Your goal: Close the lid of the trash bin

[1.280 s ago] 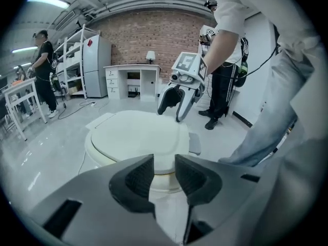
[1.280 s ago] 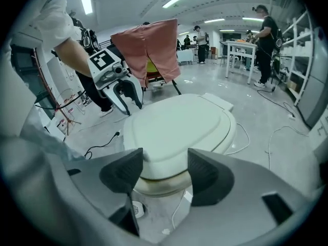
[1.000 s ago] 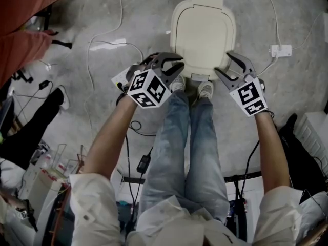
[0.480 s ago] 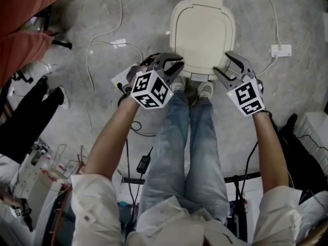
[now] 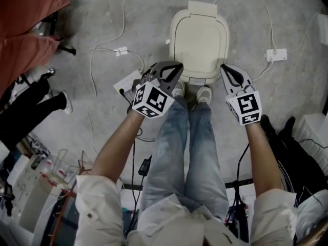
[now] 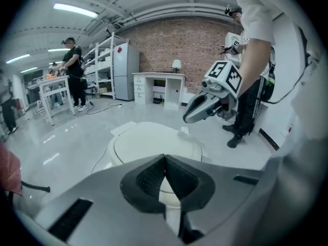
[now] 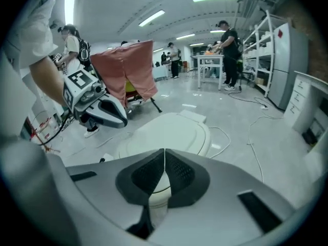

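The cream trash bin [image 5: 199, 40] stands on the grey floor in front of the person's feet, its lid [image 6: 151, 142] lying flat and closed on top. My left gripper [image 5: 177, 66] hovers at the bin's near left corner, jaws shut with nothing between them. At the near right corner my right gripper [image 5: 223, 68] is likewise shut and empty. From each gripper view the closed lid [image 7: 171, 132] lies just beyond the meeting pads, and the other gripper [image 6: 192, 114] [image 7: 120, 121] hangs above it. Neither gripper touches the bin.
White cables and a power strip [image 5: 275, 54] lie on the floor right of the bin, another socket block [image 5: 126, 81] and cords at its left. A red cloth [image 5: 28, 24] fills the upper left. A person's dark leg [image 5: 33, 111] stands at left. Other people stand by shelves [image 7: 228, 47].
Both grippers have closed, the right from about half open, and both have lifted slightly and rolled. The bin lid stays down. The dark-trousered leg at left has shifted.
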Tool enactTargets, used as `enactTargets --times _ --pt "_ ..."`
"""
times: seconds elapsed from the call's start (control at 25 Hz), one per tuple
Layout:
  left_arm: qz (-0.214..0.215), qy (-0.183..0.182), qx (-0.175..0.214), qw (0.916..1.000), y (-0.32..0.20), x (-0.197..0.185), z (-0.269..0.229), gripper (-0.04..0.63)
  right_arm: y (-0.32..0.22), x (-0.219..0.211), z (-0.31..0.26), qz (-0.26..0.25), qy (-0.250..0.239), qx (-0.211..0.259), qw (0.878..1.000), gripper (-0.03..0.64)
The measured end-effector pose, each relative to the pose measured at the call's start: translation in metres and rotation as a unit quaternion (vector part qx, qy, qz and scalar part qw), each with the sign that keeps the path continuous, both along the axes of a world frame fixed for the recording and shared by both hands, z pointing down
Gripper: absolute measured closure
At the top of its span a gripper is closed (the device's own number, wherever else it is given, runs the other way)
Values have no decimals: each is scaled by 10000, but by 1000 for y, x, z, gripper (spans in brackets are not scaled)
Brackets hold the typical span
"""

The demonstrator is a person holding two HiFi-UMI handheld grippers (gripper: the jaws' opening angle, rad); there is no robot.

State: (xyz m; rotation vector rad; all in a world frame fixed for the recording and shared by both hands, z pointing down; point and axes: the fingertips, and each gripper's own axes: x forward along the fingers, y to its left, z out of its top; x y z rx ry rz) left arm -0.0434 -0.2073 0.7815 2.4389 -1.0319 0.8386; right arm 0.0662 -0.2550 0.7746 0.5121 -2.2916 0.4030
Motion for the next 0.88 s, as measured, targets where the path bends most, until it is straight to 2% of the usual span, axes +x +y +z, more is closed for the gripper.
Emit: enactTargets --times 0.12,0.24,0.36,0.52,0.72,0.88 --pt "-581 141 3 9982 -3 -8 -37 569 -5 9 -46 580 -217 126 9980 598" --pt "-984 356 209 9943 -10 -11 -98 569 -13 22 -110 1203 -484 333 9910 598" --pt "-1284 518 540 9889 -17 -15 -175 569 -22 36 -187 1763 -774 569 9797 598" --pt "-1462 645 1154 9804 -32 -29 -293 569 -33 52 -302 2273 -1149 1045 9614 598" --pt "-1713 778 1795 9656 -23 -41 -430 571 -22 84 -431 2789 -1599 1461 9356 598" --pt "-2114 1025 2068 9498 -2 -53 -503 571 -7 100 -505 2980 -1823 1769 9202 598"
